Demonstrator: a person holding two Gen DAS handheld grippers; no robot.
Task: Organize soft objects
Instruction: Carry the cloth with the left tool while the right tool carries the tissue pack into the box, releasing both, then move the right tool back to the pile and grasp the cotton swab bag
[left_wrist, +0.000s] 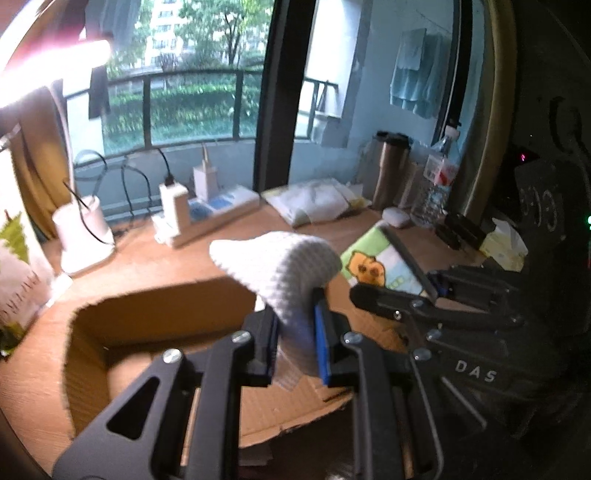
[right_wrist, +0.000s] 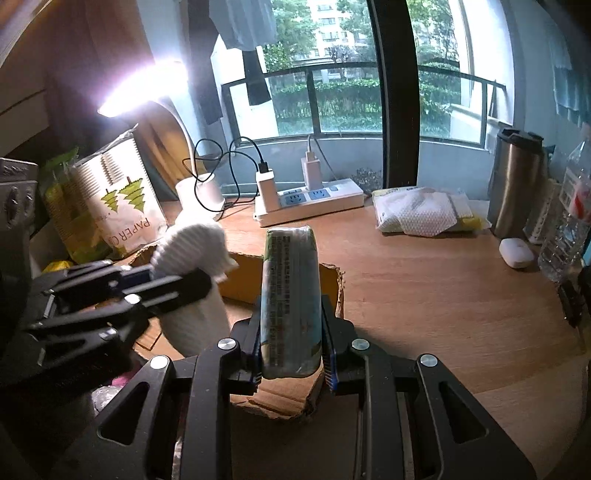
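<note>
Left gripper is clamped on a white ribbed knitted cloth; right gripper pinches a green printed tissue pack. Both hang above the open brown cardboard box. Nothing visibly deposited; placing remains.

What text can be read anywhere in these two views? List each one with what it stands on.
"DAS": on the black body of the right tongs, seen from the left wrist view.
"PAPER C": on the white paper bag with green trees; the rest is cut off.
Fine print on the tissue pack held in the right tongs: too small to read.
Label on the water bottle: blurred, unreadable.
</note>
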